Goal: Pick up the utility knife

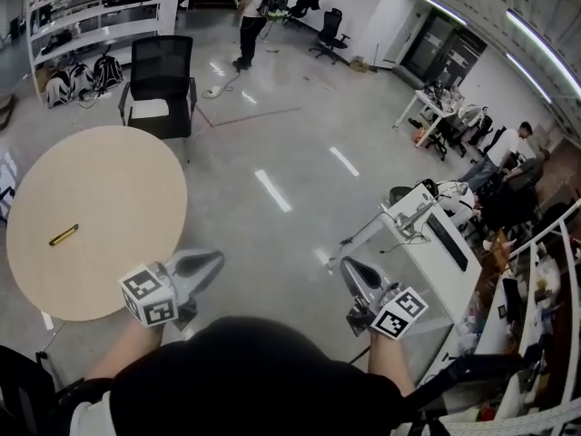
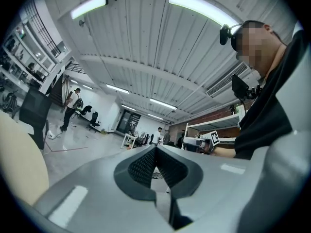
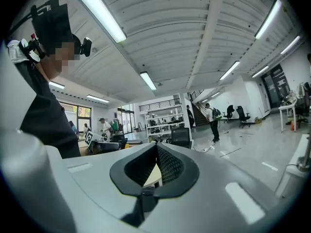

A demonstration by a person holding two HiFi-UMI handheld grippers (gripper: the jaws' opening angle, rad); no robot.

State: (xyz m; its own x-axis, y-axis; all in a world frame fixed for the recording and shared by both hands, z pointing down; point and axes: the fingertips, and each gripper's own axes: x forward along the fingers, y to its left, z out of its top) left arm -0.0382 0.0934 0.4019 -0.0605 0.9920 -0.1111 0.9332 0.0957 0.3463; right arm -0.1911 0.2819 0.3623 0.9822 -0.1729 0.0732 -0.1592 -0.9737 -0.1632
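Jaws of the left gripper (image 1: 211,263) and the right gripper (image 1: 348,269) are pressed together on nothing, while the yellow utility knife (image 1: 64,235) lies on the round table (image 1: 118,180) at the left, apart from both.

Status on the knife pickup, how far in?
Done: nothing yet. The utility knife lies untouched on the round table. In hand: nothing; the left gripper and right gripper are both shut and empty, well short of the knife. Left: reach it, open the jaws, grip, lift.
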